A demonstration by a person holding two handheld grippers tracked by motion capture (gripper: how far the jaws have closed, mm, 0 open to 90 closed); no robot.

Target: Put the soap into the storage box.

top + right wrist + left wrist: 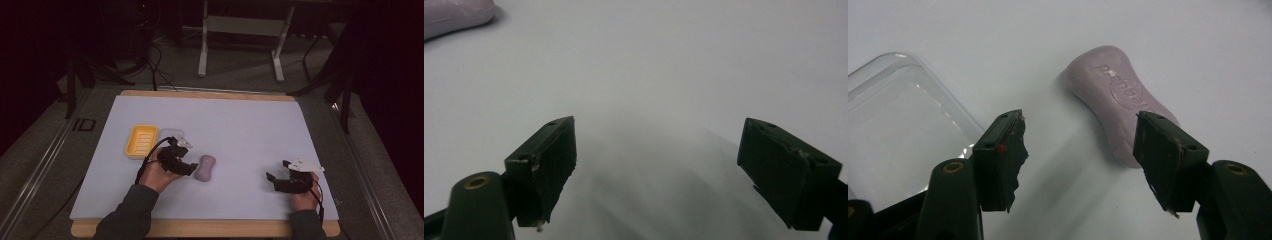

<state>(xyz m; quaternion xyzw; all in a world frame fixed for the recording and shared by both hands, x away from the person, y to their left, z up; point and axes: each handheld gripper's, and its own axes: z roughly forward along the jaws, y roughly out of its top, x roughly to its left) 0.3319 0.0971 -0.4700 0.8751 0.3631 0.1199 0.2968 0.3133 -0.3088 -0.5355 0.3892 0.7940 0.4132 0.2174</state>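
1. Left tongs (pixel 189 167): seen in the high view at lower left of centre, jaws spread and holding nothing. In the left gripper view the bar of soap (pixel 1122 100) lies right of centre, partly behind the right-hand jaw and not between the two.
2. Bar of soap (pixel 205 167): a pale lilac, waisted bar lying flat on the table (pixel 240 125), just right of the left tongs and apart from the other items. Its end also shows in the upper left corner of the right gripper view (pixel 451 17).
3. Yellow soap dish (pixel 141 140): left of centre in the high view, empty as far as can be seen.
4. Clear lid (pixel 903 130): at the left of the left gripper view, resting on the table just beside the dish.
5. Right tongs (pixel 278 178): lower right of the high view, jaws spread, empty, well apart from the soap.
6. Progress (judgement): the work appears to be at its start. The soap is not yet gripped; grasping it, carrying it to the dish and perhaps closing the lid remain.
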